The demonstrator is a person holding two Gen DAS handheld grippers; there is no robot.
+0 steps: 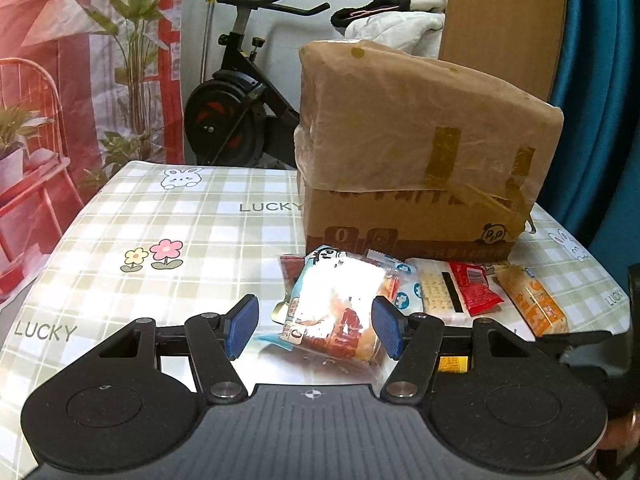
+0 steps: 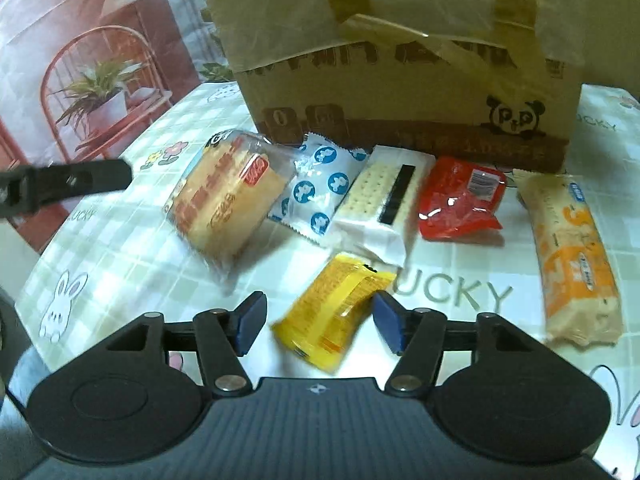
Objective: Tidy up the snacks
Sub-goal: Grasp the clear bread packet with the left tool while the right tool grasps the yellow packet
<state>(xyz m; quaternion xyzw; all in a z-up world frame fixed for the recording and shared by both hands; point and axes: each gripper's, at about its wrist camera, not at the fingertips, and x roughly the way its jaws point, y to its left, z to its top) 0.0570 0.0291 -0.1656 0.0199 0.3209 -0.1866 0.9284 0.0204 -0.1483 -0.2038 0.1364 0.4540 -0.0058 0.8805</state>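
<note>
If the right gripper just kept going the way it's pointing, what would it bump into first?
Most likely the yellow snack packet lying between its open jaws on the checked tablecloth. The right gripper already straddles it, though whether the pads touch it is unclear.

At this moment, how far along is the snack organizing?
Nothing looks sorted yet: six packets lie loose in front of the cardboard box. In hand: the left gripper brackets the bread packet, the right gripper brackets the yellow packet, neither pressing. All six remain.
</note>
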